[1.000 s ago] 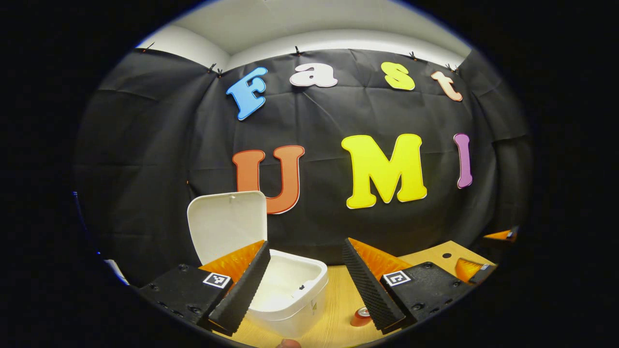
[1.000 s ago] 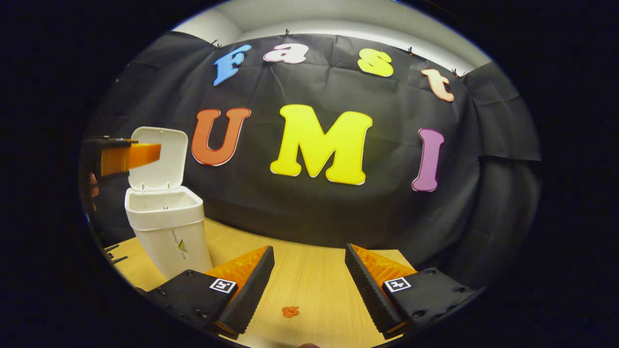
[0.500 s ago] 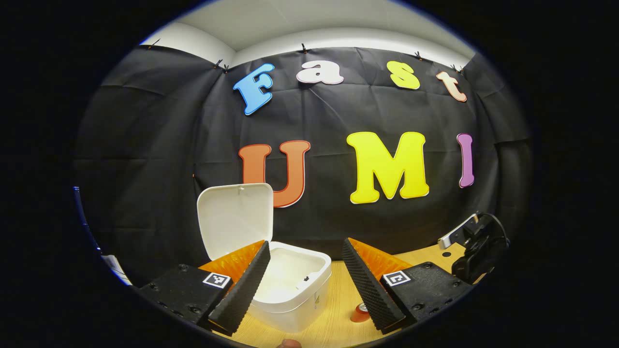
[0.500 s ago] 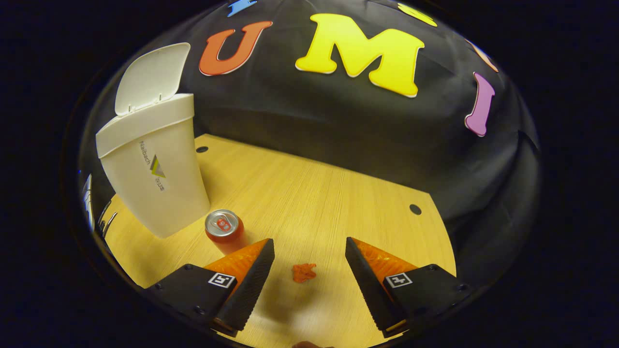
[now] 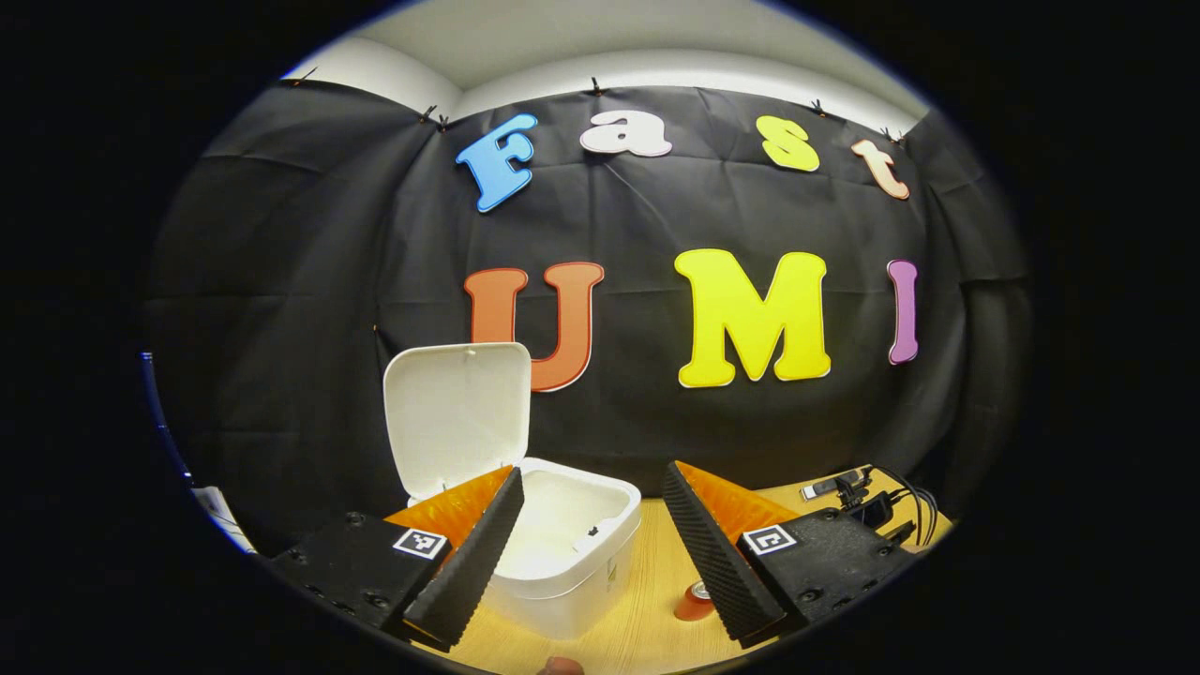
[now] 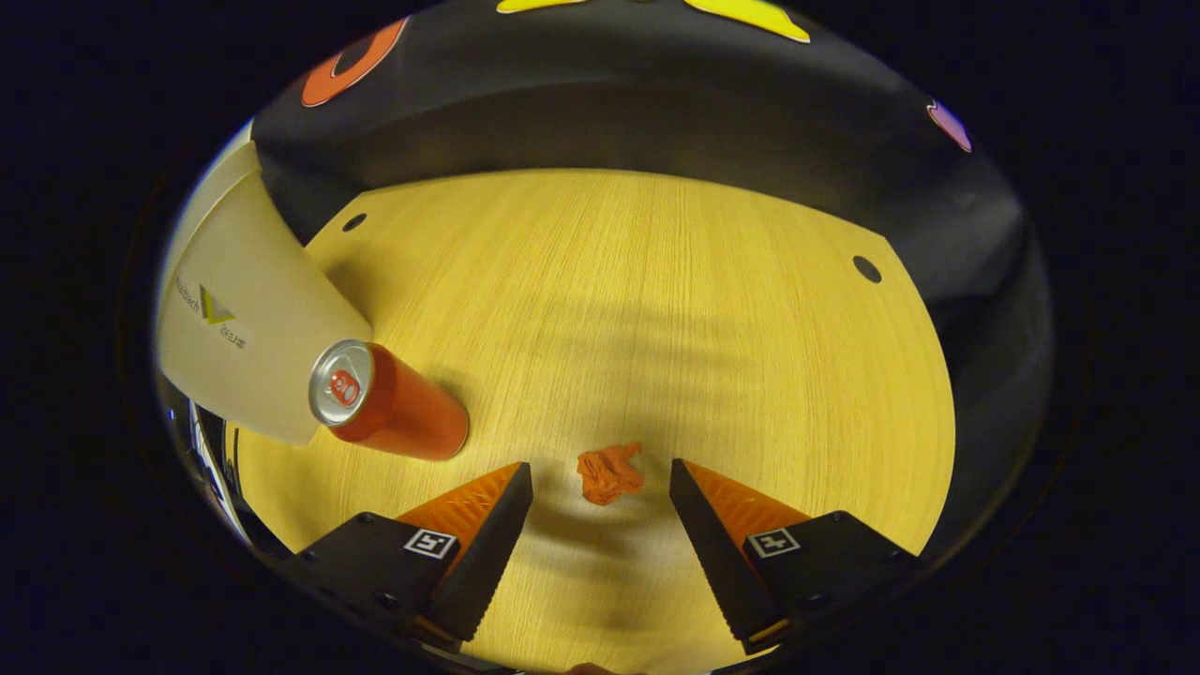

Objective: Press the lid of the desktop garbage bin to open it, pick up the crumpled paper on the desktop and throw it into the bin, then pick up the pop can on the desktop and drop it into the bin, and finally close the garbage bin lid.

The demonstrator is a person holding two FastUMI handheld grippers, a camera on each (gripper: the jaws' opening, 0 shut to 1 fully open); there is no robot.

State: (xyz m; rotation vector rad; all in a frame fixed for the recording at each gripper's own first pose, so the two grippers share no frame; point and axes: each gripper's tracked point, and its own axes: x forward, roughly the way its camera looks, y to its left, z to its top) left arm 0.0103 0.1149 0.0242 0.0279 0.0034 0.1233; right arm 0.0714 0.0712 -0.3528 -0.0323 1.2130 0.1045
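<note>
Two views. Left gripper view: the left gripper [image 5: 589, 539] hangs with jaws spread, empty, above the garbage bin [image 5: 562, 553], its lid [image 5: 457, 417] up. Right gripper view: the right gripper [image 6: 600, 534], jaws wide, straddles the crumpled paper [image 6: 609, 473] on the tabletop [image 6: 656, 309]; the pop can [image 6: 394, 403] stands beside the bin. Picking up the paper is in hand; next, lower and pinch. It has tipped downward and closer since half a second ago.

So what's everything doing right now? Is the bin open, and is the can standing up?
Garbage bin: open, standing on the desk.
Lid: flipped up behind the bin's opening.
Pop can: upright beside the bin, top unopened as far as I can tell.
Crumpled paper: lying on the desk, not held.
Right gripper: open, above the paper.
Left gripper: open, empty, near the bin.
</note>
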